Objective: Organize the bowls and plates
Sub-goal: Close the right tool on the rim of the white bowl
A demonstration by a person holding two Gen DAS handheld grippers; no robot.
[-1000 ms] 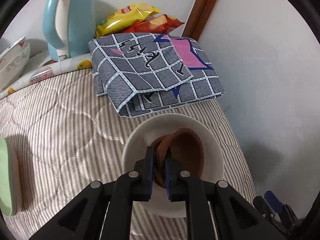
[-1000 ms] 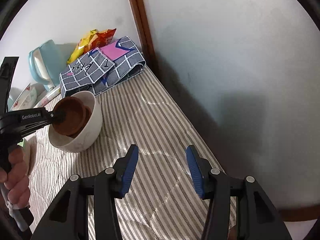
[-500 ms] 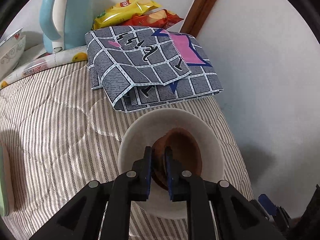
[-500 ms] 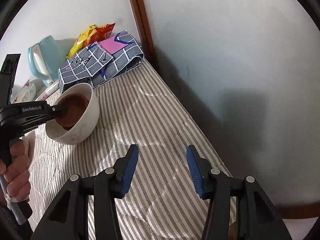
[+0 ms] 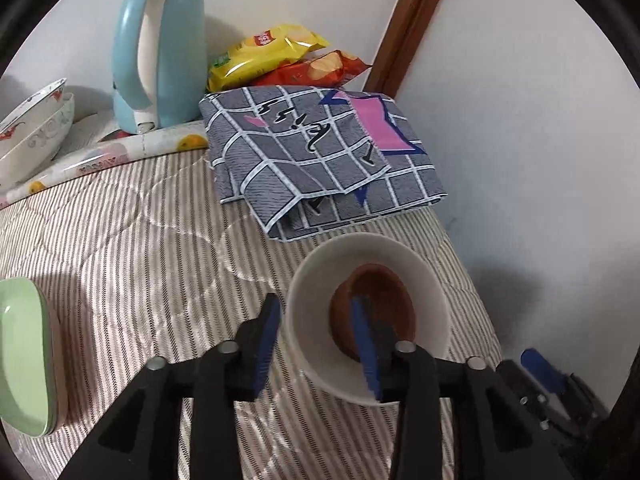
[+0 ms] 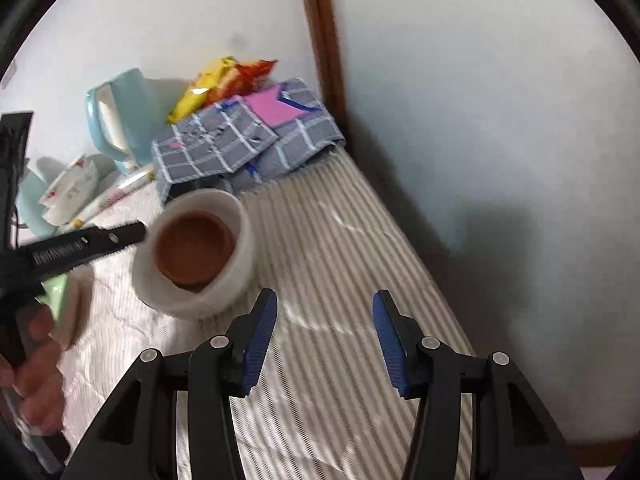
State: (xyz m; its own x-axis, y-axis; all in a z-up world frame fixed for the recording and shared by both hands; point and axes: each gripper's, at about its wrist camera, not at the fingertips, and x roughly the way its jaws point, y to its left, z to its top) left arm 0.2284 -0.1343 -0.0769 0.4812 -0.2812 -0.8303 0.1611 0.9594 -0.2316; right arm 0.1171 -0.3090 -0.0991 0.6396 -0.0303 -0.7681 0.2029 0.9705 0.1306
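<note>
Brown bowl (image 5: 374, 312) inside white bowl (image 5: 366, 320); left gripper (image 5: 316, 344) spread, straddling rim.

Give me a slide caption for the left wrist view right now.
Open left gripper straddling the near rim of the white ceramic bowl, small brown bowl nested inside, on the striped quilted cloth.

White walls (image 6: 500, 100), brown wooden trim (image 5: 404, 28), striped quilt (image 5: 140, 248).

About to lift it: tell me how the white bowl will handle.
The white bowl looks ceramic, so probably stiff and breakable. The brown bowl sits loose inside and may slide if tilted. The soft striped cloth could let it tip.
</note>
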